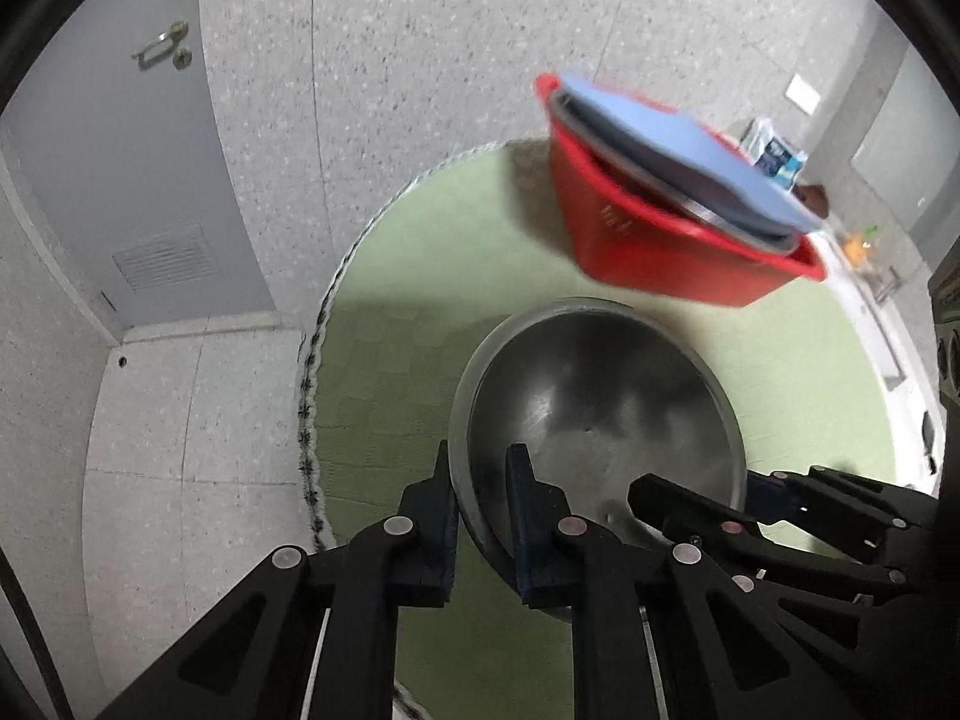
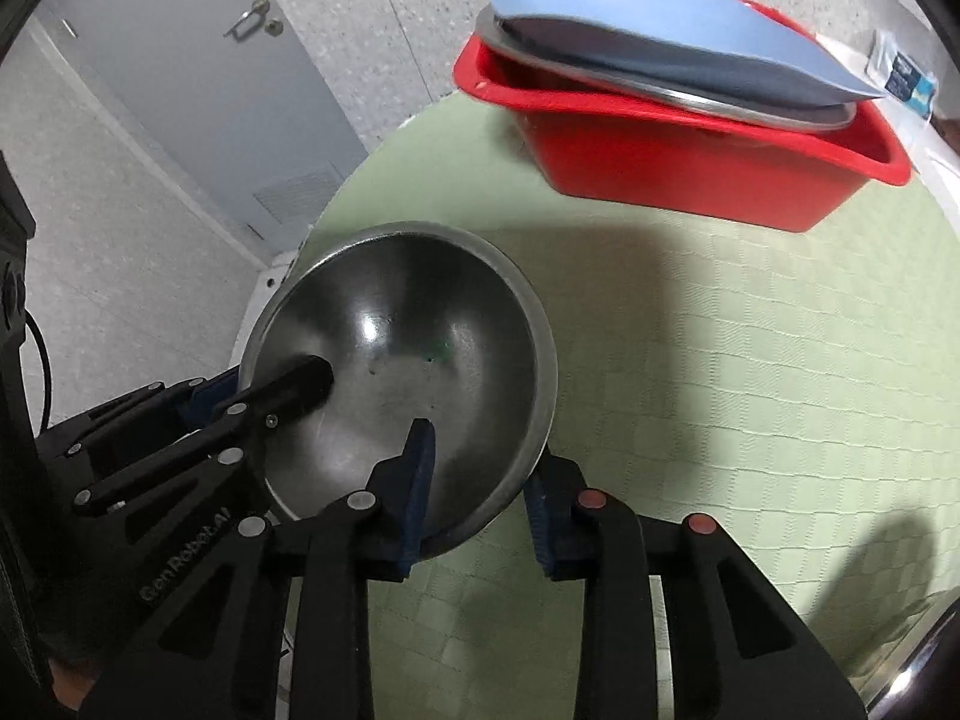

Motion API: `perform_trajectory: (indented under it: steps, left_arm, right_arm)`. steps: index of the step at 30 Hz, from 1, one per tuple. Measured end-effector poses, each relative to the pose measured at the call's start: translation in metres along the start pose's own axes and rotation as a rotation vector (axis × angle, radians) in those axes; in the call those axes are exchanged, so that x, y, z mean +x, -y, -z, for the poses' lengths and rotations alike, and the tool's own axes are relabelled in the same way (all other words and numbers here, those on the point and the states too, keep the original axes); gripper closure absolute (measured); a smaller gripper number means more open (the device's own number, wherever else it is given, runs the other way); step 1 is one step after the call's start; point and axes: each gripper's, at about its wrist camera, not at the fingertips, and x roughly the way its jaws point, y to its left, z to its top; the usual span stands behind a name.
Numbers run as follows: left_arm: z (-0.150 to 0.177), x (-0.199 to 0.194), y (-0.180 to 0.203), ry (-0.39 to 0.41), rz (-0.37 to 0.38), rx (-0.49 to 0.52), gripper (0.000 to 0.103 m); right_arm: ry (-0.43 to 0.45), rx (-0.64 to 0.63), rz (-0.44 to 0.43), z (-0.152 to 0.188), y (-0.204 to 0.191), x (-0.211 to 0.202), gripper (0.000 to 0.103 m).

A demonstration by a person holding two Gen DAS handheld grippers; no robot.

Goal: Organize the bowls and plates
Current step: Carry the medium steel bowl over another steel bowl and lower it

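Observation:
A steel bowl is held tilted above the round green table; it also shows in the right wrist view. My left gripper is shut on its rim, one finger inside, one outside. My right gripper straddles the opposite rim, one finger inside and one outside, gripping it. The right gripper shows in the left wrist view, the left gripper in the right wrist view. A red tub at the table's far side holds a steel plate under a blue board.
The red tub stands near the table's far edge. A grey door and speckled floor lie beyond the table. Green table surface spreads to the right of the bowl.

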Motion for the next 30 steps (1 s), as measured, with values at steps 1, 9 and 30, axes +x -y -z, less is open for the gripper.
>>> perform_trajectory:
  steps: [1,9,30]
  left_arm:
    - [0.005,-0.011,0.003,0.016,0.0,-0.001,0.092]
    - [0.028,-0.079,0.07,0.159,0.024,0.008,0.092]
    - [0.13,-0.088,0.254,0.073,0.053,0.119,0.091]
  right_arm:
    - [0.01,-0.006,0.0,0.001,0.001,-0.006,0.074]
    - [0.142,-0.057,-0.011,0.019,0.033,-0.091,0.074]
    - [0.141,-0.026,0.042,0.119,0.17,-0.177,0.074]
